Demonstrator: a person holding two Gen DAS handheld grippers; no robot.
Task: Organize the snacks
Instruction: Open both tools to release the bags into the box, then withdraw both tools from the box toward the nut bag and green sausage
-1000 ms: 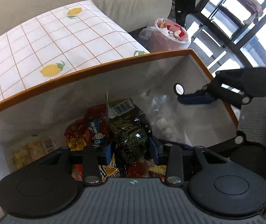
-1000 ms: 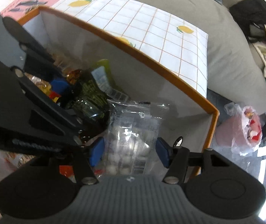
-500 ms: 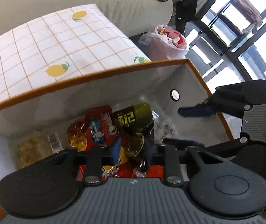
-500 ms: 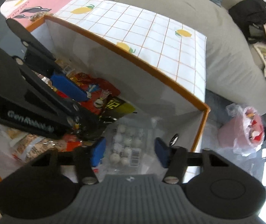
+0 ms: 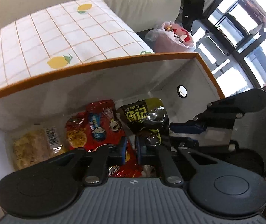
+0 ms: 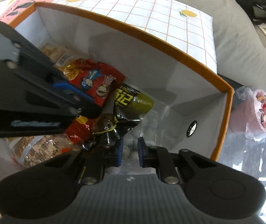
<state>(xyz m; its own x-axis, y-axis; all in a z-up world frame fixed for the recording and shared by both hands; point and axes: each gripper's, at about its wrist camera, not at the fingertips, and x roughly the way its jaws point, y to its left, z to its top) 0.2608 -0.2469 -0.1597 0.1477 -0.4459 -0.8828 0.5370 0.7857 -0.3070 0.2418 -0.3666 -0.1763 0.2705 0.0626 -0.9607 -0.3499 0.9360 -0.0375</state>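
Closing both tongs inside the box (image 5: 99, 71): left tongs (image 5: 131, 149) over red bag (image 5: 95, 128), right tongs (image 6: 129, 153) over clear bag of white balls (image 6: 131, 152). Soft, crinkly, slippery; best pinched at an edge.

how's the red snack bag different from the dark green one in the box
The red snack bag carries cartoon faces and a picture of yellow chips; the dark green bag carries bright yellow-green lettering. The red bag lies fairly flat and smooth, while the dark green bag is crumpled and bunched at its near end. Both are glossy packets lying side by side in the orange-rimmed box.
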